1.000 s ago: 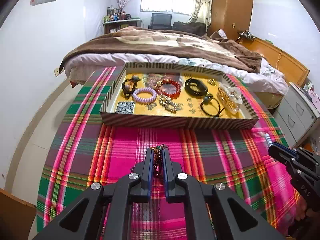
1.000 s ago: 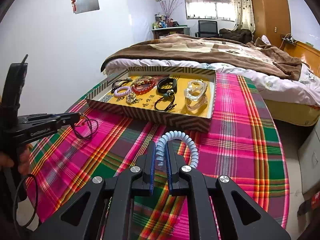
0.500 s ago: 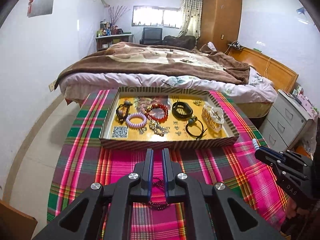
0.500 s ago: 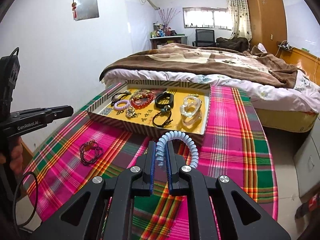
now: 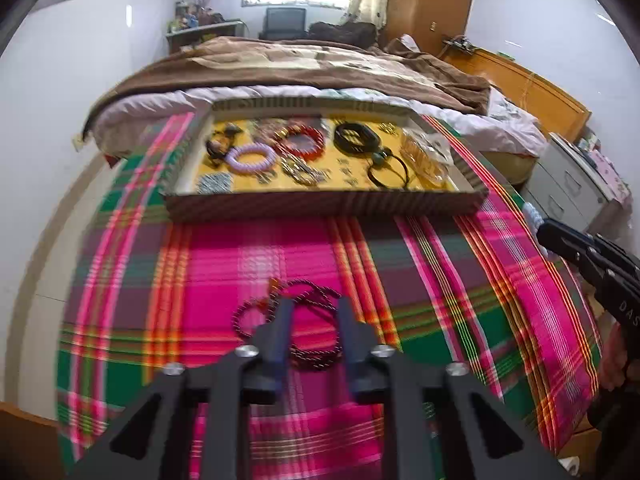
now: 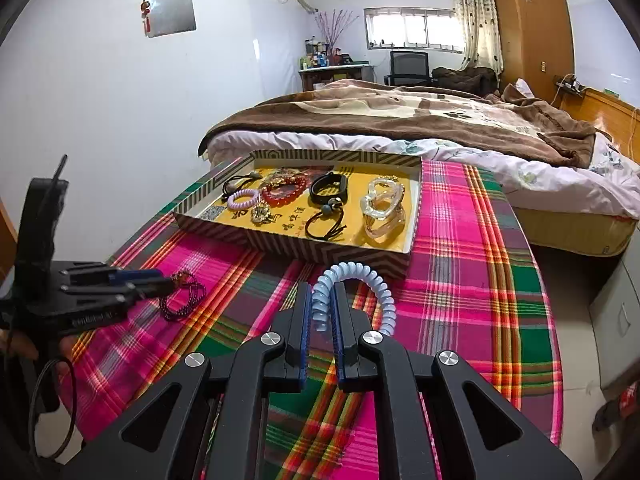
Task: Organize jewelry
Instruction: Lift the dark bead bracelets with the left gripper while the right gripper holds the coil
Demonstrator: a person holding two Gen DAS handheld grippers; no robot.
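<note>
The left hand-held gripper [image 5: 312, 308] hangs low over the tabletop [image 5: 460, 280], which is covered by a pink, green and orange plaid cloth. Its jaws have just been opening and now stand apart. A dark maroon beaded bracelet string [image 5: 276, 316], coiled in loose loops, lies on the cloth between and just ahead of the fingers; the pads do not press on it. The right wrist view confirms this: the beads [image 6: 182, 296] rest on the cloth at the tip of the left hand-held gripper [image 6: 160, 286].

The right hand-held gripper [image 6: 322, 300] has its jaws drawn together and clamped on a pale blue spiral coil hair tie [image 6: 352, 276], which arches up out of the fingers and curls down to the right.

Beyond both tools stands the shallow rectangular tray with brown-and-cream striped walls and a yellow floor [image 6: 296, 246], set at the far end of the tabletop next to the bed [image 6: 400, 120]. It already holds several bracelets, hair ties and small ornaments.

Step in hand, as judged: the maroon beads lie on the cloth, outside the tray; the blue coil tie is held ready for placement.

Next move, as judged:
1. Carry the right hand-held gripper forward over the near tray wall.
2. Select a bare patch of the yellow floor.
3. Part the jaws only once the coil is over that patch.
4. Take the maroon beads up with all loops gathered, since a trailing loop may snag the tray wall.
</note>
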